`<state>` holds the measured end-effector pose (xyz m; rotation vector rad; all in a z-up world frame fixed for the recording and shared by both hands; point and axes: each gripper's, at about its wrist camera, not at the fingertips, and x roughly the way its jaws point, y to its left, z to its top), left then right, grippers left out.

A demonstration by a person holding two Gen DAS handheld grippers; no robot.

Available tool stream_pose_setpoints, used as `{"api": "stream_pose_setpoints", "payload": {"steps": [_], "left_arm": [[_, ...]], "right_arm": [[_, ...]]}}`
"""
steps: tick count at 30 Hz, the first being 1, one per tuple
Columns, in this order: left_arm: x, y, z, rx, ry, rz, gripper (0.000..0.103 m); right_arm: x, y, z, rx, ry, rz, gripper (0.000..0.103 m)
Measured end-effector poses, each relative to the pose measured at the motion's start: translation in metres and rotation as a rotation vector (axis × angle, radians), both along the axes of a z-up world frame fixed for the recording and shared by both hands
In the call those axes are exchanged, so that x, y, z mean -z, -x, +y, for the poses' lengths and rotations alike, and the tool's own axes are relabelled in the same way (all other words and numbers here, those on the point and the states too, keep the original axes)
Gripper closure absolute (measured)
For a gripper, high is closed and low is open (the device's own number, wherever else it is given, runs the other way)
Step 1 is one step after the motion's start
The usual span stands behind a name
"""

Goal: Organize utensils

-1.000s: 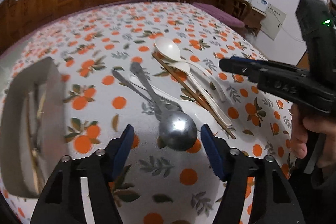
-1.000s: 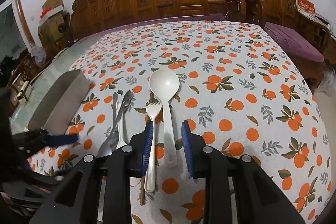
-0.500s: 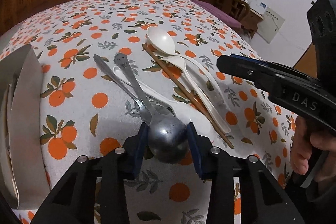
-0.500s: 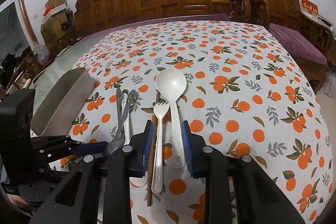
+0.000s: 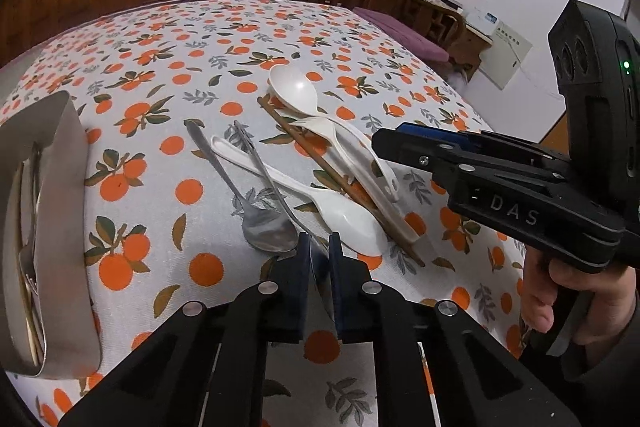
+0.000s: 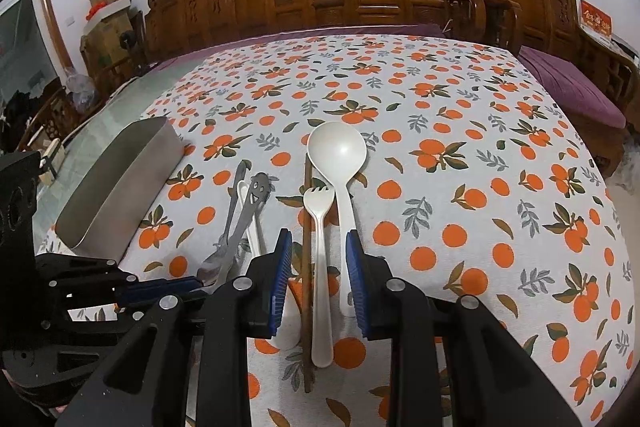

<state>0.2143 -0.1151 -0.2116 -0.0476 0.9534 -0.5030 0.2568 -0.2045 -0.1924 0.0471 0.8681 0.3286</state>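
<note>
On orange-print tabletop (image 6: 480,155), utensils heaped at centre. Left tongs (image 5: 319,247) closing, nearly pressed together on bowl end of metal spoon (image 5: 276,187) with smiley handle; second metal spoon (image 5: 256,223) lies beside. Right tongs (image 6: 316,255) partly spread, hovering astride white fork (image 6: 318,267), big white ladle (image 6: 340,163) handle, wooden chopstick (image 6: 307,267). Steel tray (image 6: 120,187) at left, holding cutlery.

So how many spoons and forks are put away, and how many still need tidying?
A few utensils already lie in the steel tray; I can't count them. The left gripper is closing on a smiley-handled metal spoon. Still on the table: a plain metal spoon, two white plastic spoons, a white fork and brown chopsticks.
</note>
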Motion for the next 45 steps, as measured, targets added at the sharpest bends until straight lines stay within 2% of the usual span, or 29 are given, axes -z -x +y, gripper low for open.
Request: {"api": "stream_pose_setpoints", "payload": {"steps": [9, 13, 17, 20, 27, 30, 33, 42, 45], "left_arm": [[0.013, -0.002, -0.006, 0.005, 0.020, 0.047, 0.092], [0.007, 0.001, -0.005, 0.006, 0.021, 0.037, 0.100], [-0.009, 0.009, 0.000, 0.014, 0.007, -0.007, 0.100], [-0.024, 0.013, 0.011, 0.010, 0.025, -0.027, 0.100], [-0.050, 0.017, 0.044, -0.038, 0.011, -0.083, 0.100], [-0.055, 0.016, 0.058, -0.064, -0.001, -0.102, 0.100], [-0.059, 0.013, 0.071, -0.090, -0.005, -0.108, 0.100], [-0.059, 0.010, 0.085, -0.116, -0.008, -0.109, 0.100], [-0.058, 0.011, 0.085, -0.112, -0.009, -0.107, 0.100]], "right_arm": [[0.000, 0.000, -0.002, 0.004, -0.003, 0.000, 0.073], [-0.001, 0.000, -0.001, 0.001, -0.008, -0.003, 0.073], [-0.003, 0.001, 0.001, -0.008, -0.022, -0.005, 0.073], [-0.004, 0.003, 0.006, -0.022, -0.035, -0.006, 0.073], [-0.006, 0.015, 0.035, -0.117, -0.073, -0.019, 0.073], [-0.003, 0.020, 0.054, -0.181, -0.053, -0.023, 0.071], [0.002, 0.021, 0.067, -0.219, -0.036, -0.022, 0.063], [0.025, 0.012, 0.100, -0.303, 0.078, 0.012, 0.063], [0.032, 0.010, 0.103, -0.300, 0.120, 0.029, 0.063]]}}
